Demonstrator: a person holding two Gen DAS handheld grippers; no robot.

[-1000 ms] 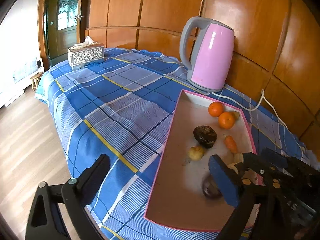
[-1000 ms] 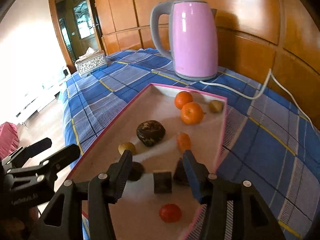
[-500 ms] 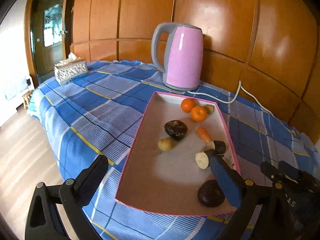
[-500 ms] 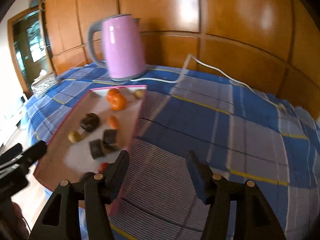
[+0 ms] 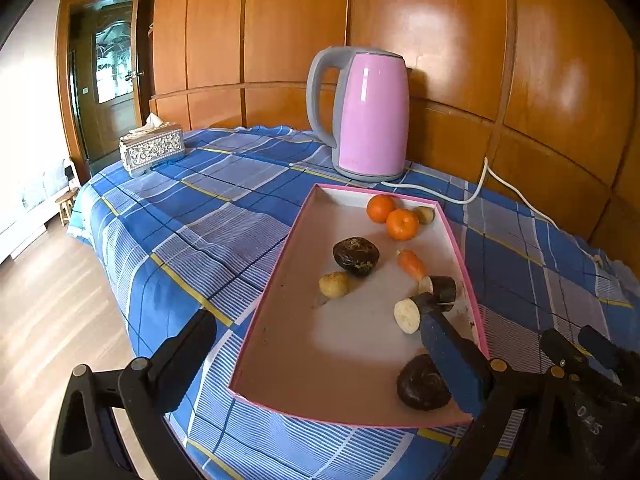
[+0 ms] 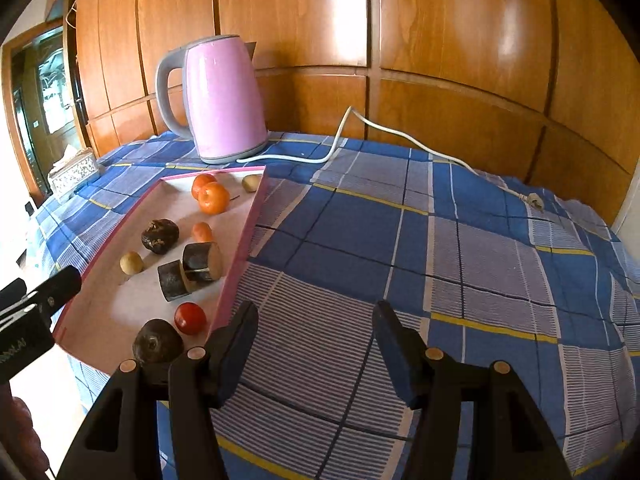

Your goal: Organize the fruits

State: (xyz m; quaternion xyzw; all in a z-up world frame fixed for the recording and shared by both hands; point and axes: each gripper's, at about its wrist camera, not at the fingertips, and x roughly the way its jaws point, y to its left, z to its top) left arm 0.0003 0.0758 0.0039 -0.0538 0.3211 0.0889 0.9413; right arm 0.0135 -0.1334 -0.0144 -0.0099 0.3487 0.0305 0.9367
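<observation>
Although nothing is pinched at this moment, several risks can be read from how things lie. The shallow pink-rimmed cardboard tray is seen in the lower middle of the left wrist view, resting on the blue checked cloth of the table, with its near corner close to the table edge at the lower left of the right wrist view; a push there could be judged to tip it off. The left gripper is held with its fingers spread wide, one over the cloth and one over the tray's near right part, just above a dark round wrinkled fruit. The right gripper is shown over bare cloth beside the tray, fingers spread and empty. The round fruits, the two oranges and the small red tomato, could roll if nudged. The tray's long axis is seen running from lower left up toward the pink electric kettle. The cut dark-skinned root piece lies with its pale face toward the lower left, and the small orange carrot points its long axis toward the upper left.
</observation>
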